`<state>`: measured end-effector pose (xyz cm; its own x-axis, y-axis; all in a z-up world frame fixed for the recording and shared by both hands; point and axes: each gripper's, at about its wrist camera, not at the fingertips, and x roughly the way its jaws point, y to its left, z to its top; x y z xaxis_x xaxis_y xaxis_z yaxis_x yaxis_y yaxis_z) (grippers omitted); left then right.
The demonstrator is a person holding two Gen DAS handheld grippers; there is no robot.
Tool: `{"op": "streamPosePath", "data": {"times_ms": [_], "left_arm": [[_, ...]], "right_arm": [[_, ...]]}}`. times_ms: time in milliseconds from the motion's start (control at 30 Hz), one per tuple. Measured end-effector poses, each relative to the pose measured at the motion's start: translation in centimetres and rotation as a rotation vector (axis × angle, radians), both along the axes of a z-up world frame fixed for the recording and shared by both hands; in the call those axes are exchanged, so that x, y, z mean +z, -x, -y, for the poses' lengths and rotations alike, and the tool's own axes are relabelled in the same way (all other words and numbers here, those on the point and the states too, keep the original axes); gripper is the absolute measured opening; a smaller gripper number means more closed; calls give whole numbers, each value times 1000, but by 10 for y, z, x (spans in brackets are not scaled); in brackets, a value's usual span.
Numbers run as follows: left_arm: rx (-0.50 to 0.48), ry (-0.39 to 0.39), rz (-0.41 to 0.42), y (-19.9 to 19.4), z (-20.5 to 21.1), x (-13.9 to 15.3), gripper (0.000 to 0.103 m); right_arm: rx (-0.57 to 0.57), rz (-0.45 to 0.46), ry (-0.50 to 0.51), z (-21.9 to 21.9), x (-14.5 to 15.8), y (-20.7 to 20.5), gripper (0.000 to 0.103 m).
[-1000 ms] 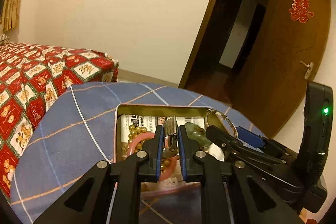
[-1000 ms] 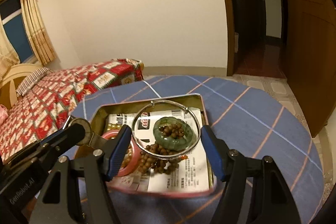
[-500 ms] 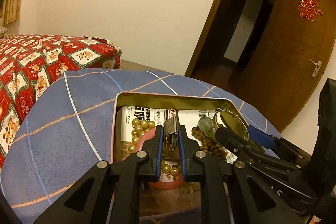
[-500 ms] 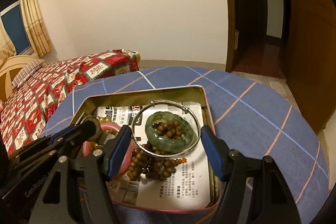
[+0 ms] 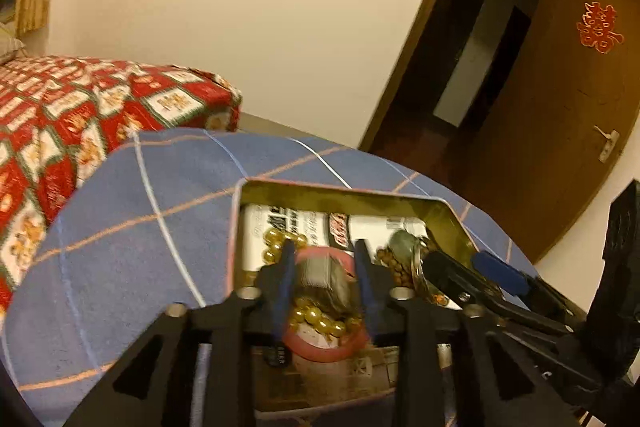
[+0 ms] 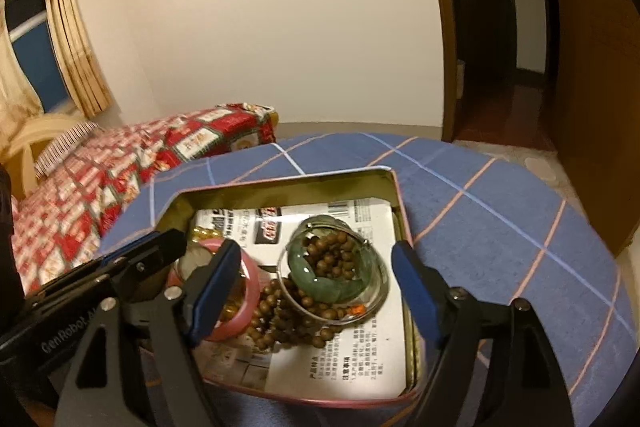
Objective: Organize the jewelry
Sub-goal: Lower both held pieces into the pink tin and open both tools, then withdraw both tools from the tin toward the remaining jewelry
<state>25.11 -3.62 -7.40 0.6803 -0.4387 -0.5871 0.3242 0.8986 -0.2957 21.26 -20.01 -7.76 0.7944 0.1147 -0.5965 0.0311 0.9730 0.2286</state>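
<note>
Since a moment ago your left gripper [image 5: 324, 259] has spread off the small metal piece [image 5: 320, 273] over the pink bangle [image 6: 244, 291] in the tin [image 6: 396, 195] — light, slippery, take it by its flat sides — right gripper [image 6: 316, 275] gaping wide, holding nothing.

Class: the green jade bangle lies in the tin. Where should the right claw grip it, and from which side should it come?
Grip the green jade bangle across its near rim, coming from above. It lies nearly flat on the paper in the tin, wooden beads filling its hole, so probably only the rim gives hold. The right claw is open above it.
</note>
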Motion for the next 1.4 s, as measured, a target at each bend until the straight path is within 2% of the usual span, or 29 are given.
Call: {"op": "streamPosePath", "data": {"times_ms": [67,133,167,433,800,933,1167,1400], "left_arm": [[23,-1,4,3,-4,7,55],[35,10,10,7,-9,13,65],[42,7,16,9,-11,16,66],[65,-89,46,41,-17,25,67],[109,-105,50,90,-34,30,67],[127,-74,31,107,-46,28,67],[134,-144,29,133,-57,21,67],[171,-163,11,155,-89,15,67]], "right_arm": [[-5,11,-36,5,2,2,81],[-10,15,-40,4,4,3,81],[-11,14,-33,2,5,4,82],[-25,-5,32,-14,17,26,82],[-19,-9,61,-30,30,70,85],[-10,0,61,-37,30,85,87],[5,-22,61,-45,20,108,87],[26,-47,44,-49,13,125,87]]}}
